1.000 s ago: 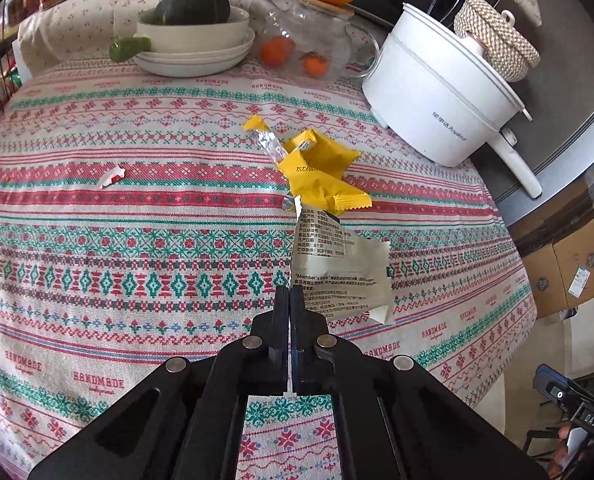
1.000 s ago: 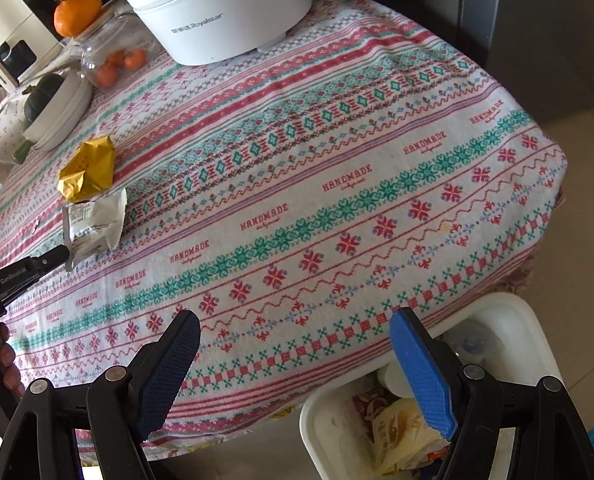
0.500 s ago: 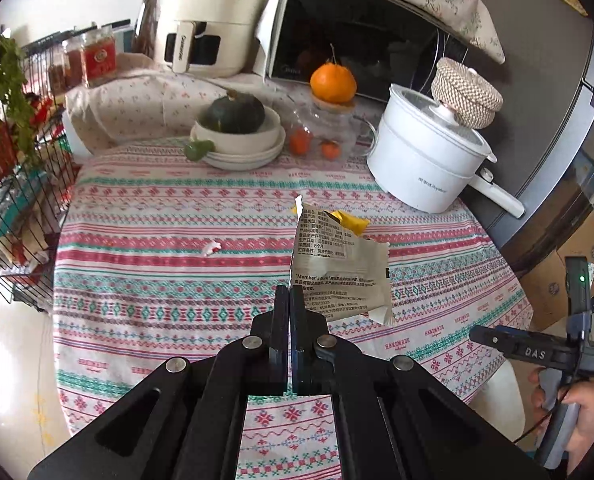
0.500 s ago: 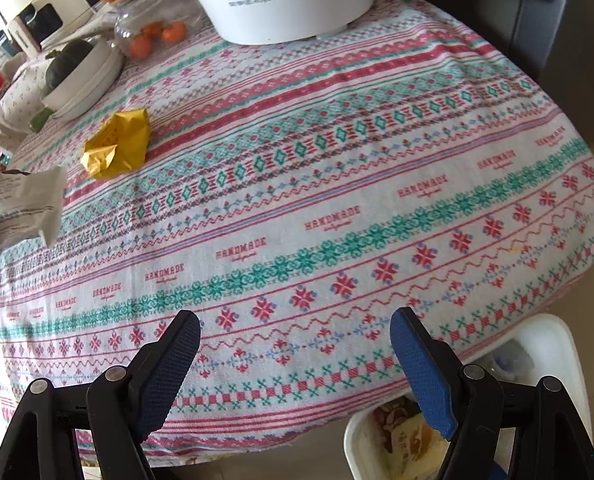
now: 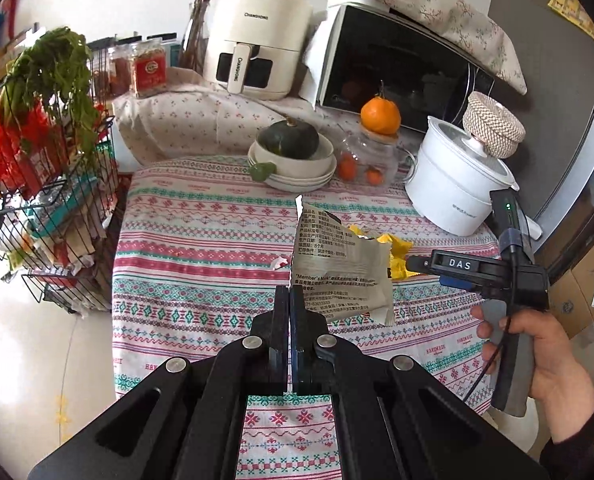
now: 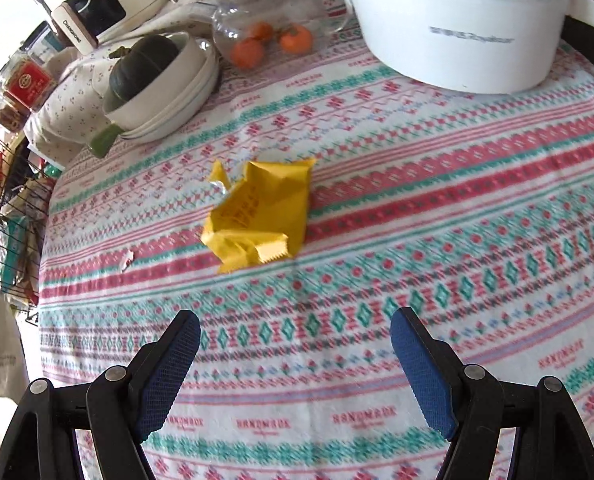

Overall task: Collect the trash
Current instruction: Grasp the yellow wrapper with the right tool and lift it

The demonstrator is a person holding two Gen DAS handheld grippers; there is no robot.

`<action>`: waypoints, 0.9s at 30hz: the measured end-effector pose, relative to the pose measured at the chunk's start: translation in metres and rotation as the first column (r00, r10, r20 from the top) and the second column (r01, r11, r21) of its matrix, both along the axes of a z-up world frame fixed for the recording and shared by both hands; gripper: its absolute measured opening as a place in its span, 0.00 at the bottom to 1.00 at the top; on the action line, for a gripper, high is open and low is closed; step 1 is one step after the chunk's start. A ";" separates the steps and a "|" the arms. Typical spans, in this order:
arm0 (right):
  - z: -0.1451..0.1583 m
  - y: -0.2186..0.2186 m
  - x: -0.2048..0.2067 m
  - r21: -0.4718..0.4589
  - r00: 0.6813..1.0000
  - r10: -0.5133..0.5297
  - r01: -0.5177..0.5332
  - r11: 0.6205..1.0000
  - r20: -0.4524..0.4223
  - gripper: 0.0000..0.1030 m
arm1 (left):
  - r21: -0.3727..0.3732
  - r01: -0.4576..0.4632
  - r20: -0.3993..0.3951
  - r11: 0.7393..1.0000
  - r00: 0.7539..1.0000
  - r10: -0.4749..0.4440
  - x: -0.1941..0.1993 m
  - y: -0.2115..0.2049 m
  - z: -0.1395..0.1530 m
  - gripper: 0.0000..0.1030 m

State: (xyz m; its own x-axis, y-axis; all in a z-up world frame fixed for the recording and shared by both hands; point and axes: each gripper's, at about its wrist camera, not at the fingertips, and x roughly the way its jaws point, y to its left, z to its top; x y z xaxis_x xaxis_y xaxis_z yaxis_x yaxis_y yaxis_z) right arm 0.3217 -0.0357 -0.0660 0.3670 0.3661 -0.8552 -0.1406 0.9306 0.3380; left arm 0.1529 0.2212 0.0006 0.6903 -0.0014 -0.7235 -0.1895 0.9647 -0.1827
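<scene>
My left gripper (image 5: 289, 294) is shut on the edge of a pale printed wrapper (image 5: 339, 266), which hangs in the air above the patterned tablecloth (image 5: 201, 240). A crumpled yellow wrapper (image 6: 259, 216) lies on the cloth; in the left wrist view the yellow wrapper (image 5: 397, 248) peeks out behind the pale one. My right gripper (image 6: 295, 326) is open above the cloth, with the yellow wrapper a short way beyond its blue pads (image 6: 421, 368). In the left wrist view, a hand holds the right gripper (image 5: 417, 262) at the right, above the table. A small white scrap (image 6: 128, 258) lies left of the yellow wrapper.
A white electric pot (image 6: 457, 28) stands at the far right of the table. Stacked bowls holding a dark green squash (image 6: 149, 64) and a glass jar of small oranges (image 6: 273, 36) sit at the back. A wire rack (image 5: 45, 216) stands left of the table.
My left gripper has risen and drawn back with the pale wrapper, off the table. My right gripper has swung from the table's edge and the white bin to above the cloth near the yellow wrapper.
</scene>
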 end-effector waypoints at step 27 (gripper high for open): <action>-0.009 -0.011 -0.006 0.064 0.997 0.067 -0.070 0.996 0.037 0.33 | -0.091 0.072 -0.040 0.993 0.996 -0.076 0.004 -0.025 -0.015 0.00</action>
State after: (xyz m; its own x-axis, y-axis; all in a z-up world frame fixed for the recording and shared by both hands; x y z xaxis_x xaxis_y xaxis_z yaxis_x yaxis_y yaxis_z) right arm 0.3159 -0.0469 -0.0754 0.3680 0.4457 -0.8160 -0.2160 0.8946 0.3912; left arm 0.1568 0.1961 -0.0141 0.6536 -0.1177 -0.7477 -0.1278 0.9565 -0.2623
